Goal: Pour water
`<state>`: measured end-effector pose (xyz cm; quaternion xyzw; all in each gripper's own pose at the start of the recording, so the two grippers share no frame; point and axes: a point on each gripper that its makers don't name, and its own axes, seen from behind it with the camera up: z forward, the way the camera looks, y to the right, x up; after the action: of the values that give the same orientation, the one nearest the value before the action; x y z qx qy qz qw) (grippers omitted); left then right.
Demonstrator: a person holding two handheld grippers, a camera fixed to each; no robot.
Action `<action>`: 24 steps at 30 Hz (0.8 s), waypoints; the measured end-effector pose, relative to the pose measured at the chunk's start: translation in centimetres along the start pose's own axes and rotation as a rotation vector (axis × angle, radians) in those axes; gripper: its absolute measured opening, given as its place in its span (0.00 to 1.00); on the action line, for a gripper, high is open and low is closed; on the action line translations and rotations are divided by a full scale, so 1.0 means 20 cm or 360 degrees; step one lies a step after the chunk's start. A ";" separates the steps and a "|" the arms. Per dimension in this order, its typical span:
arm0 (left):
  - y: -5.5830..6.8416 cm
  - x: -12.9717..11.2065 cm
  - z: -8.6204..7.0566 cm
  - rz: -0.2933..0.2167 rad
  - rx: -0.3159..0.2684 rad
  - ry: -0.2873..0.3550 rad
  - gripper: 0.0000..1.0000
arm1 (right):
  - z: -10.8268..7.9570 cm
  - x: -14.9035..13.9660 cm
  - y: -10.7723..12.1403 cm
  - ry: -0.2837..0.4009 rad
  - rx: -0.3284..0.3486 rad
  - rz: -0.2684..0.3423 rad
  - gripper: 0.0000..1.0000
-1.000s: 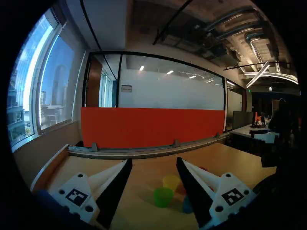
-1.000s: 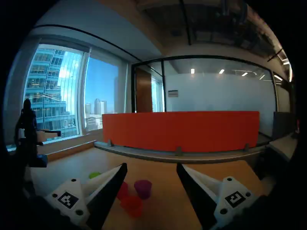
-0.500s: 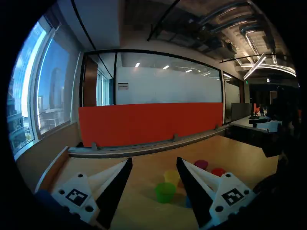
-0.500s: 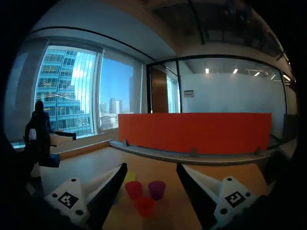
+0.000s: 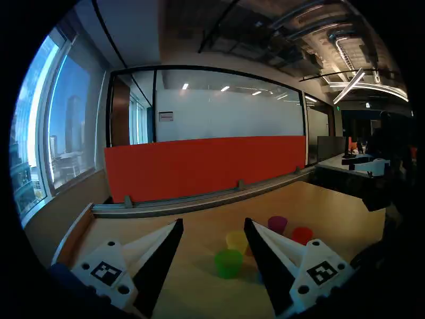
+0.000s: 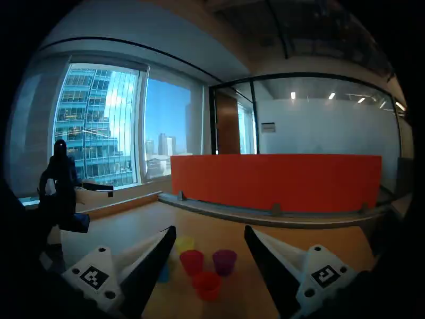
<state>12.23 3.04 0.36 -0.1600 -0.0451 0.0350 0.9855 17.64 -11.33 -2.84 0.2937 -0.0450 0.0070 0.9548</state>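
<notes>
Left gripper (image 5: 212, 226) held over the bench (image 5: 329, 207), fingers (image 5: 162, 252) wide apart, gripping nothing. Thru the gap I see small cups standing upright on the bench. Green cup (image 5: 228, 263) is nearest, w/ yellow cup (image 5: 237, 240) just behind it. Purple cup (image 5: 277, 224) and red cup (image 5: 302, 234) are farther off, to the right past the right-hand finger. Blue cup (image 5: 258, 276) is mostly hidden behind that finger. Right gripper (image 6: 210, 229) also clear of the bench, fingers spread wide, holding nothing. In right gripper view the cluster sits betw. the fingers: yellow at back left, a red and the purple side by side in the middle. Near red cup (image 6: 207, 284) is closest to the cam, and blue sits low on the left, against the left-hand finger's edge. Cups are near each other; can't tell if any touch. Can't tell what's inside any cup, as interiors aren't visible from this angle. Orange partition (image 5: 207, 165) runs along the bench's far edge. Big window (image 6: 101, 133) on the left, w/ towers outside.
</notes>
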 end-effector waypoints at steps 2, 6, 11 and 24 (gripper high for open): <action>-0.01 -0.01 0.00 0.0004 0.0008 -0.0006 0.85 | 0.01 0.00 0.00 -0.0007 0.0007 0.0000 0.99; -0.02 -0.02 0.01 0.0010 0.0018 -0.0017 0.85 | 0.03 -0.01 -0.01 -0.0020 0.0021 -0.0002 0.99; -0.03 -0.05 0.02 0.0014 0.0021 -0.0041 0.85 | 0.04 -0.04 -0.02 -0.0044 0.0039 -0.0018 0.99; -0.02 -0.18 0.06 0.0040 0.0016 -0.0136 0.85 | 0.08 -0.06 -0.06 -0.0068 0.0071 -0.0050 0.99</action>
<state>8.60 2.74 1.40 -0.1540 -0.0850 0.0543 0.9829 16.37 -13.23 -2.23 0.3157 -0.0607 -0.0132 0.9468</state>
